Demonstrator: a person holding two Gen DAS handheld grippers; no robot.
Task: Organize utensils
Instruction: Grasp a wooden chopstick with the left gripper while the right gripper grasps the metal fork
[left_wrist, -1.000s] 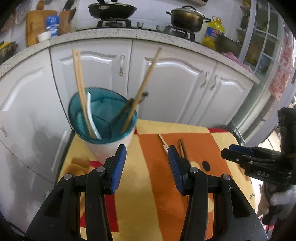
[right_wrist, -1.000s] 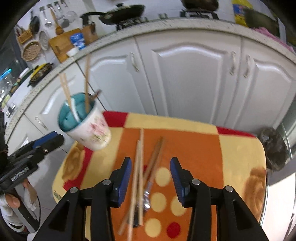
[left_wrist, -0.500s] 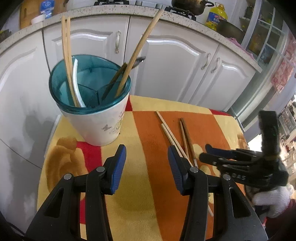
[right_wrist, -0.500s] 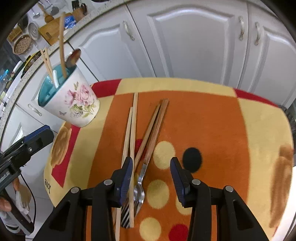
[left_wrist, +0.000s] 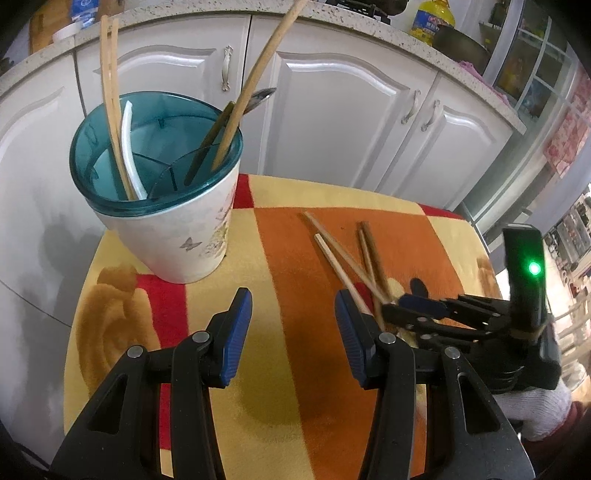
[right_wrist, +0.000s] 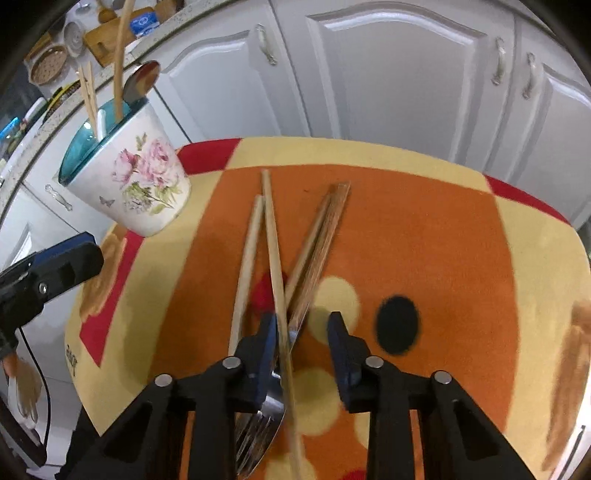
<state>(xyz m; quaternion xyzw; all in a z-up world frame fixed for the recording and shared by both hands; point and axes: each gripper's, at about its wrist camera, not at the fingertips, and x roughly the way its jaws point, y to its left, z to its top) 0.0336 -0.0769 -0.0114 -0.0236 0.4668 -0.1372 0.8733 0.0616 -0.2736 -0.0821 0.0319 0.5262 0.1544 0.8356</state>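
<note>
A floral utensil holder (left_wrist: 173, 229) with a teal divided insert stands at the table's back left; it also shows in the right wrist view (right_wrist: 136, 188). It holds chopsticks, a white utensil and a spoon. On the orange cloth lie pale chopsticks (right_wrist: 271, 240), brown chopsticks (right_wrist: 321, 236), and a fork and spoon (right_wrist: 266, 417). My right gripper (right_wrist: 301, 332) is open, low over the crossing chopsticks and the cutlery handles; it also shows in the left wrist view (left_wrist: 413, 306). My left gripper (left_wrist: 291, 314) is open and empty, in front of the holder.
The small table carries a yellow, orange and red cloth (left_wrist: 266, 387). White kitchen cabinets (right_wrist: 388, 74) stand right behind it, under a counter with pots and an oil bottle (left_wrist: 430, 18). The table edges drop off on all sides.
My right gripper has come down and forward onto the chopsticks and cutlery. My left gripper has dropped lower and closer to the table near the holder.
</note>
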